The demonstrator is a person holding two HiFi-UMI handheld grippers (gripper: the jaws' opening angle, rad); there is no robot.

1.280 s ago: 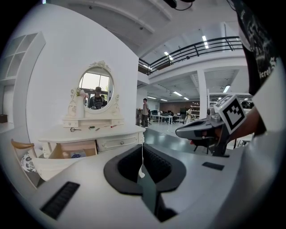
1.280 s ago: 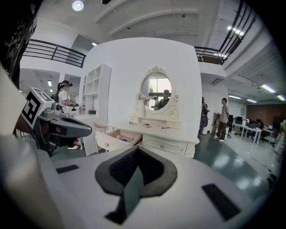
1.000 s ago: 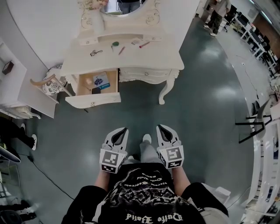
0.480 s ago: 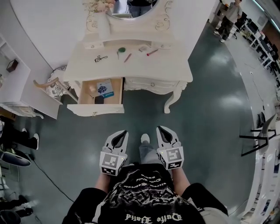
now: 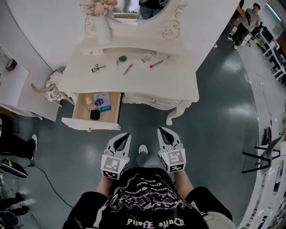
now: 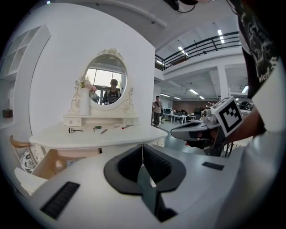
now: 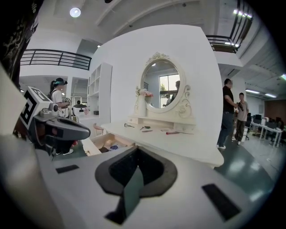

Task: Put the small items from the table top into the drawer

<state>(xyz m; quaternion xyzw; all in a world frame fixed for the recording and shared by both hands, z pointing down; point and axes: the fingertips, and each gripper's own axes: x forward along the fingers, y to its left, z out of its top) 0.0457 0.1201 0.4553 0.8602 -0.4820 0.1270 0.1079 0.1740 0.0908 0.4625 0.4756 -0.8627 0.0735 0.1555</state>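
Note:
A white dressing table [image 5: 147, 85] stands ahead of me. On its top lie a black eyelash curler [image 5: 98, 68], a green round item [image 5: 122, 58], a pink pen [image 5: 128, 69], a small white item [image 5: 146, 57] and a red pen [image 5: 156, 64]. The left drawer [image 5: 76, 107] is pulled out and holds a blue packet [image 5: 102, 100] and a black item [image 5: 94, 114]. My left gripper [image 5: 126, 135] and right gripper [image 5: 161, 131] hang side by side over the floor, short of the table, both shut and empty. In the left gripper view, the left gripper's [image 6: 142, 146] jaws meet.
A vase of flowers [image 5: 102, 27] and an oval mirror [image 5: 134, 6] stand at the table's back. A chair [image 5: 51, 87] and a white shelf [image 5: 13, 85] are left of the drawer. The curved table leg [image 5: 174, 117] is ahead on the right. People [image 5: 248, 20] stand far right.
Both grippers and I have moved toward the table, so table and open drawer sit nearer and lower in the head view. Both grippers stay shut.

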